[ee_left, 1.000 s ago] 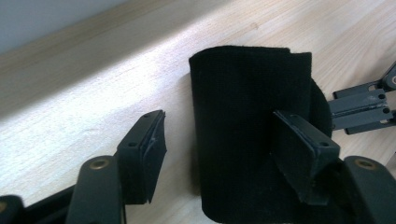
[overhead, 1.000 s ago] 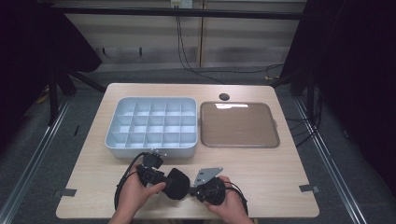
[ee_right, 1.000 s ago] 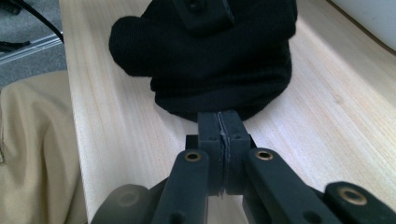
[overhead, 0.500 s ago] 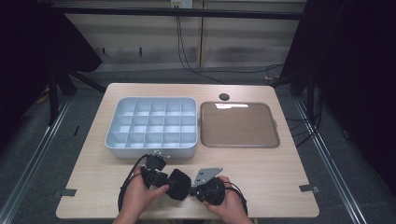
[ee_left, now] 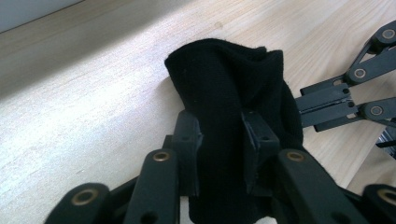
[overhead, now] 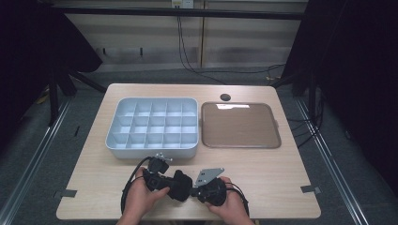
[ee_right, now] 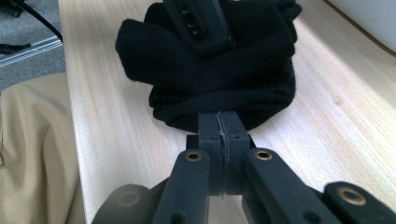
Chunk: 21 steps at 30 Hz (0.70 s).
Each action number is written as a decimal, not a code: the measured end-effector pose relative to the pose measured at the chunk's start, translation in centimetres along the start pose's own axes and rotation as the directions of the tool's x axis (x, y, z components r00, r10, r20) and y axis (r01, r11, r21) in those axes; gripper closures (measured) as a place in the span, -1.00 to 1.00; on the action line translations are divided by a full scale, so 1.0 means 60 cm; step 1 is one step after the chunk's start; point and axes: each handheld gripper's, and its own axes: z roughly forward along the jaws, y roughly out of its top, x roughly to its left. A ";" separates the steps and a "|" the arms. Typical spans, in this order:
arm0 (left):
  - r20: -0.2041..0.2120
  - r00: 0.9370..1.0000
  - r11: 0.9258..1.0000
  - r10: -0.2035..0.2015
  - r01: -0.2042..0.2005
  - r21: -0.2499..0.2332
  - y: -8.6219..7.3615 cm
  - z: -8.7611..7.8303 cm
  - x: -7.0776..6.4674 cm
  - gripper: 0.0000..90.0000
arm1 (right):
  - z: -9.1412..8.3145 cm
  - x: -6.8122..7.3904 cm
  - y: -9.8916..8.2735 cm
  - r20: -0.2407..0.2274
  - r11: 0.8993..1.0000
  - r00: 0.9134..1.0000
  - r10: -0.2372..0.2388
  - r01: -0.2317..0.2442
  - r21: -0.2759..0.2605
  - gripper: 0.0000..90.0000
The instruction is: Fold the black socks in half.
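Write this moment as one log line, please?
left gripper: jaws just closing, pressed on black cloth | right gripper: shut on cloth edge | cloth: bunched on table, in front of divided tray

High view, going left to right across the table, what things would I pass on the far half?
White compartment tray → brown flat tray. The small dark round thing sits behind the brown tray's near-left part, so its place in the order is unclear.
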 end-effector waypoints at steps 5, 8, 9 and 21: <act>0.029 0.999 0.999 -0.032 0.032 0.019 0.004 -0.005 0.009 0.60 | -0.001 -0.001 -0.001 0.005 1.000 1.000 0.001 -0.001 -0.004 0.89; 0.032 0.999 0.999 -0.033 0.033 0.026 0.005 -0.012 0.013 0.60 | -0.004 -0.004 -0.003 0.017 1.000 1.000 0.002 -0.002 -0.007 0.76; 0.031 0.999 0.999 -0.040 0.039 0.023 0.006 -0.015 0.015 0.60 | -0.005 -0.005 -0.003 0.024 1.000 1.000 0.007 -0.006 -0.009 0.73; -0.001 0.999 0.998 -0.054 0.054 0.018 0.011 -0.057 0.037 0.59 | -0.011 -0.026 -0.018 0.069 0.999 0.997 0.034 -0.032 -0.032 -0.05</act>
